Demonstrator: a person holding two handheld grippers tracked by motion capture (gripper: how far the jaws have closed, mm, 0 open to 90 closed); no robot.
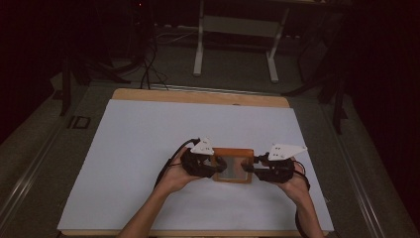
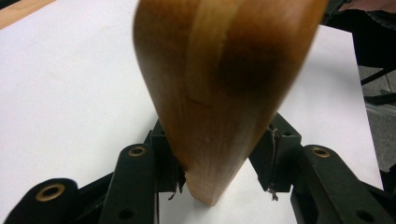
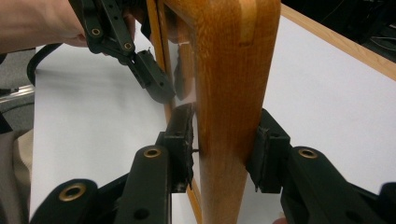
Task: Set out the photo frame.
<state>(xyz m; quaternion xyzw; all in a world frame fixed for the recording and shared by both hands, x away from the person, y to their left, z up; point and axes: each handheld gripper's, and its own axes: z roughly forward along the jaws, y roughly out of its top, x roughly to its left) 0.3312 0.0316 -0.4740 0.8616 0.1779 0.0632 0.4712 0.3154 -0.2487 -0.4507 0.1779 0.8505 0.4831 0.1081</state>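
Note:
A small orange-brown wooden frame (image 1: 233,166) with a shiny pane is held near the front middle of the white sheet (image 1: 148,148). My left gripper (image 1: 218,166) grips its left edge and my right gripper (image 1: 250,168) its right edge. In the left gripper view the frame's rounded wooden edge (image 2: 224,93) fills the space between my left gripper's (image 2: 219,172) pads, which press on it. The right gripper view shows my right gripper (image 3: 224,158) clamped on the frame's side rail (image 3: 233,93), one pad on each face. Beyond it, the left gripper (image 3: 154,79) reaches the frame's far edge.
The white sheet covers a wooden table whose bare edge (image 1: 198,96) shows at the back. Behind the table stand the white legs of a desk (image 1: 198,49), and cables (image 1: 148,69) lie on the dark floor. A person's forearms come in from the bottom.

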